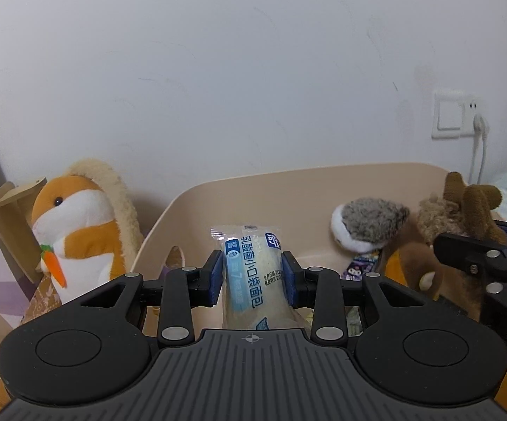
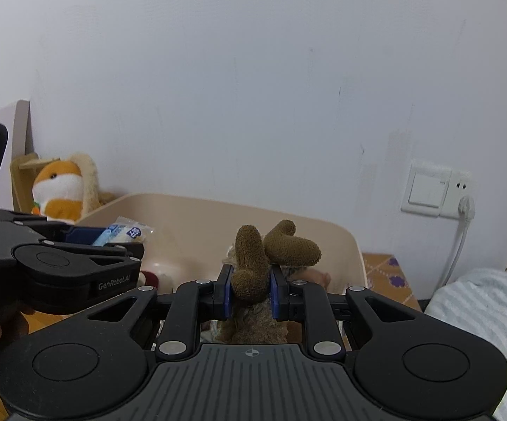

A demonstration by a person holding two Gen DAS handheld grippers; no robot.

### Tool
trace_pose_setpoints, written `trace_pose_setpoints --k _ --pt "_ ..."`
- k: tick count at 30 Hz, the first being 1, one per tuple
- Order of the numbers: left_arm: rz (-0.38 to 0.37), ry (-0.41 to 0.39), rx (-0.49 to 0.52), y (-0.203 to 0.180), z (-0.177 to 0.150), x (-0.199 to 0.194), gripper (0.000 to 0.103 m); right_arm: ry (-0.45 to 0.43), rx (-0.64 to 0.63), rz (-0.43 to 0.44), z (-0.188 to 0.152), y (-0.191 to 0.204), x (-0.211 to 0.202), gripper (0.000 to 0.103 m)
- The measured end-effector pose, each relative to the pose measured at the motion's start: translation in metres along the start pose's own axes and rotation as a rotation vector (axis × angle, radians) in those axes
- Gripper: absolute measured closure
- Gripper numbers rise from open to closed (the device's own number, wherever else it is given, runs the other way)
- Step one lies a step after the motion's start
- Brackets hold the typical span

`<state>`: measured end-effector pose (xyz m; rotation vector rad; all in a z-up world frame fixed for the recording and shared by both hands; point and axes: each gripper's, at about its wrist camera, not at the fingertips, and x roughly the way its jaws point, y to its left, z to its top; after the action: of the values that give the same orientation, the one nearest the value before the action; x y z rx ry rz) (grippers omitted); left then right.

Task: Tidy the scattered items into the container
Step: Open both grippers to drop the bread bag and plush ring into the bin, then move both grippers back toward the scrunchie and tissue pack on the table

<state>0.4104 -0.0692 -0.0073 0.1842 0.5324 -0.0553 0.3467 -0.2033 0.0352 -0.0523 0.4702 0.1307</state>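
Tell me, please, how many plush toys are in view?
3: an orange hamster outside the bin, a grey plush inside it, and a brown moose in the right tongs. Others may be hidden.

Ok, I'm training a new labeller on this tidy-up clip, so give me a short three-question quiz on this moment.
1. True or false: the left gripper holds nothing.
2. What is clamped in the right gripper? A) a brown plush moose B) a carrot C) a plug
3. Fill in: the orange and white plush hamster sits ____ the beige container.

Key
1. False: its pads are pressed on a wrapped bread packet.
2. A: the pads close on the moose's antler.
3. Outside, to the container's left against the wall.
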Motion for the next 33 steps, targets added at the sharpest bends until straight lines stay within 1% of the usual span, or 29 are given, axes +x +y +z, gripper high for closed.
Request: trace_pose_setpoints --k 3,5,6,7,8,9,15,17,22,28,30,33 --pt "-0.011 0.018 0.026 -0.006 -0.001 0.001 0.067 0.024 -0.004 0.001 -0.003 0.000 0.007 0.084" --pt "-0.017 0.016 0.048 -0.009 -0.003 0.000 0.064 0.036 -0.012 0.002 -0.006 0.000 0.010 0.080" --pt "-0.014 0.003 0.057 -0.010 -0.004 -0.002 0.055 0.040 -0.013 0.003 -0.007 0.000 0.011 0.078" --pt "-0.006 -0.015 0.066 -0.010 -0.005 -0.004 0.042 0.043 -0.013 0.007 -0.008 -0.001 0.011 0.071" --pt "0.001 -0.034 0.070 -0.011 -0.005 -0.008 0.036 0.044 -0.013 0.012 -0.008 -0.001 0.010 0.066" --pt "0.003 -0.049 0.070 -0.010 -0.005 -0.011 0.032 0.040 -0.014 0.013 -0.009 -0.002 0.009 0.064" --pt "-0.003 -0.078 0.038 -0.004 0.003 -0.025 0.031 -0.002 -0.003 0.002 -0.007 -0.003 -0.002 0.057" --pt "-0.004 -0.085 0.033 -0.003 0.003 -0.031 0.029 -0.019 -0.001 0.005 -0.007 -0.004 -0.007 0.053" --pt "-0.010 -0.095 0.009 0.008 0.002 -0.043 0.028 -0.053 -0.012 0.000 -0.006 -0.003 -0.022 0.050" --pt "-0.026 -0.120 -0.055 0.036 -0.008 -0.072 0.025 -0.104 -0.007 0.003 -0.012 -0.005 -0.052 0.044" --pt "-0.040 -0.119 -0.076 0.046 -0.014 -0.082 0.024 -0.123 0.003 0.008 -0.019 -0.007 -0.065 0.042" --pt "-0.041 -0.120 -0.068 0.058 -0.027 -0.098 0.023 -0.138 -0.002 0.007 -0.034 -0.006 -0.083 0.038"
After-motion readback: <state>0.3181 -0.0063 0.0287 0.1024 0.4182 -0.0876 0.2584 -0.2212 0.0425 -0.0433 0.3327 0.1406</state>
